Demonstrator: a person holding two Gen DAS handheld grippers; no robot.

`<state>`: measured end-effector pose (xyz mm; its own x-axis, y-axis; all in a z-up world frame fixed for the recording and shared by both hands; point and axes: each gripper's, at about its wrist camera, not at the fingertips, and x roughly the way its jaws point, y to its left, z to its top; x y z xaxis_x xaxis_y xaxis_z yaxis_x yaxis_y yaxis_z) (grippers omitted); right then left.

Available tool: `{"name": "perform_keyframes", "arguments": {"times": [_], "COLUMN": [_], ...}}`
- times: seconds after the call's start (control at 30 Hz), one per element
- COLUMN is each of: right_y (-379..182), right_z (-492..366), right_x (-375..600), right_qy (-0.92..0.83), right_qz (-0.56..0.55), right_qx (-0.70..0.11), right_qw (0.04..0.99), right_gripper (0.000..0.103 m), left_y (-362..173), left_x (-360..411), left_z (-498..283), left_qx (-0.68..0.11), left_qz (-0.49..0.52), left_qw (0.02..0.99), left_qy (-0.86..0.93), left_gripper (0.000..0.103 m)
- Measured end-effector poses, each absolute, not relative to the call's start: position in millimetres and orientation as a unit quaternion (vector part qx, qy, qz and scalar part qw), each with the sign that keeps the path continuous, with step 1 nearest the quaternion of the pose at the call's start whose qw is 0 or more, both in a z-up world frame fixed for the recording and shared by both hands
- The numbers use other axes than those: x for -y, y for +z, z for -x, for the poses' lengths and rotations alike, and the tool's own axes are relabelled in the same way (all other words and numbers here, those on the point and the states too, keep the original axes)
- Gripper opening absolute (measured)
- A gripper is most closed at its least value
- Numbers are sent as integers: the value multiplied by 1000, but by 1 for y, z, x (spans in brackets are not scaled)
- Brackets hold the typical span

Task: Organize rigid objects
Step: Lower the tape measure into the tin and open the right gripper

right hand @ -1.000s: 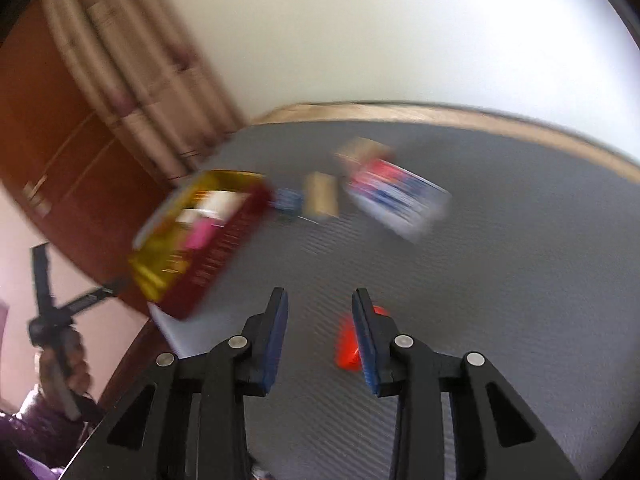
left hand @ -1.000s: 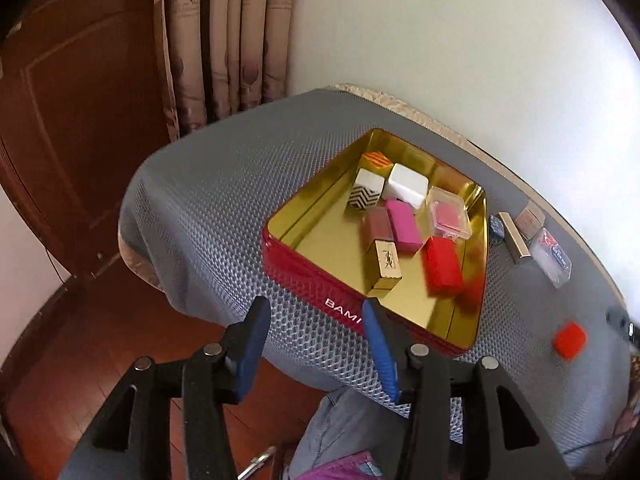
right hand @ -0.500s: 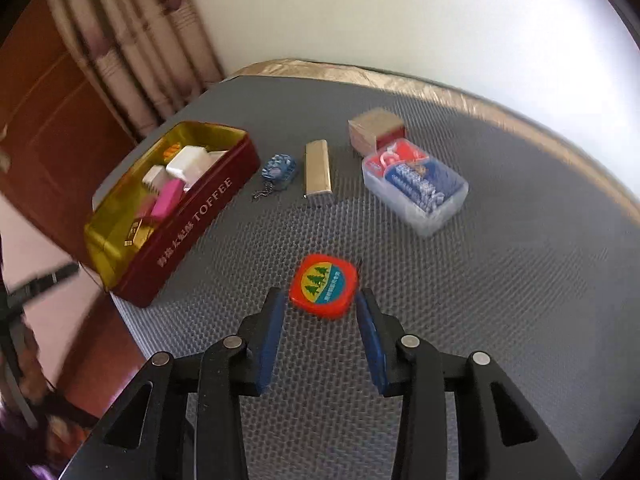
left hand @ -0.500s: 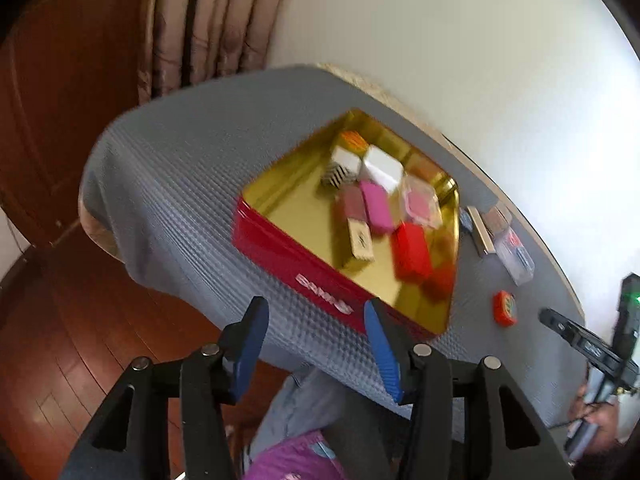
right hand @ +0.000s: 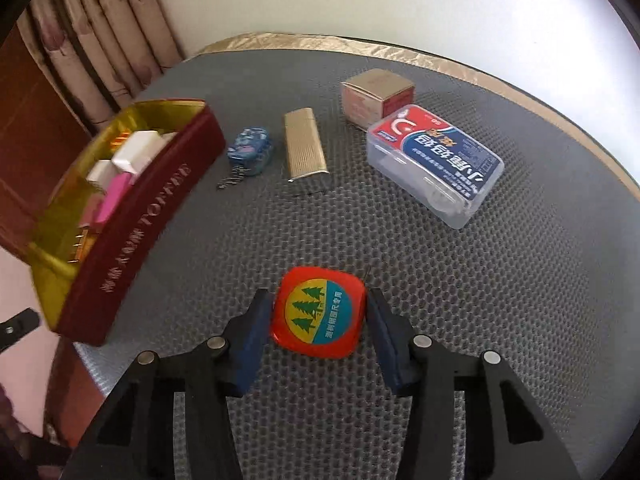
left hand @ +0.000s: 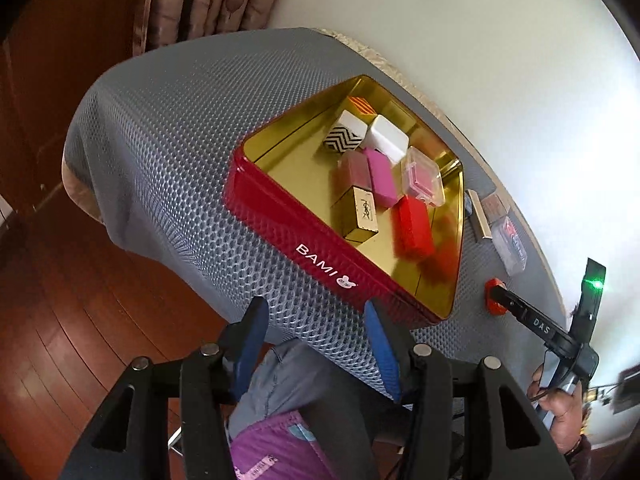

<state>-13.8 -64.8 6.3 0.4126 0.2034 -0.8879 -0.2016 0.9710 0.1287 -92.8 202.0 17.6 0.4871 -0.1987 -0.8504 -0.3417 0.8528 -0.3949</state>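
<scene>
A red-orange square tape measure (right hand: pixel 318 312) with a tree sticker lies flat on the grey mesh cloth. My right gripper (right hand: pixel 318 298) straddles it; its jaws are opening, and a thin gap shows at each blue pad. The left wrist view shows the same tape measure (left hand: pixel 494 294) with a right finger reaching it. The red tin (left hand: pixel 280 236) with a gold inside holds several small boxes: white, zigzag, pink, red, gold and a clear case. My left gripper (left hand: pixel 314 308) hangs open and empty just off the table's near edge, in front of the tin.
Beyond the tape measure lie a blue keychain tin (right hand: pixel 250 150), a gold ribbed case (right hand: pixel 305 148), a small cardboard box (right hand: pixel 376 94) and a clear plastic box with a red-blue label (right hand: pixel 436 164). The red tin (right hand: pixel 136 232) stands at the left. A person's lap shows below the left gripper.
My right gripper has come down and forward over the tape measure and its jaws have widened around it. The left gripper has tilted, so the right gripper now appears in its view.
</scene>
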Motion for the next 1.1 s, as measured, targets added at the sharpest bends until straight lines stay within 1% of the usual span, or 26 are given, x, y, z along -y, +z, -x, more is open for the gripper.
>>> {"name": "perform_keyframes", "arguments": {"times": [0.07,0.17,0.27,0.33,0.4,0.6,0.9,1.1], "right_y": [22,64,94,103,101,64,44,40], "right_z": [14,7,-8,-25,-41,-69,-90,-98], "right_x": [60,45,13,-17,-44,-101,-104,-108], "right_qy": [131,175,223,256,275,270,245,228], "right_qz": [12,-13,-16,-14,3,56,45,30], "right_qx": [-513,-482,-463,-462,-463,-481,-497,-486], "right_qw": [848,859,858,849,843,832,831,843], "right_gripper": [45,45,45,45,45,45,45,48], "left_y": [17,16,16,18,20,24,17,17], "left_x": [-203,-204,-204,-202,-200,-197,-204,-198], "left_z": [94,93,93,93,94,93,90,88], "left_qx": [-504,-506,-505,-505,-503,-503,-514,-519], "left_qz": [275,283,283,274,263,227,238,213], "left_qw": [818,814,814,817,822,832,822,825], "left_qy": [42,41,37,39,43,53,57,62], "left_gripper": [51,51,51,51,51,51,51,51]}}
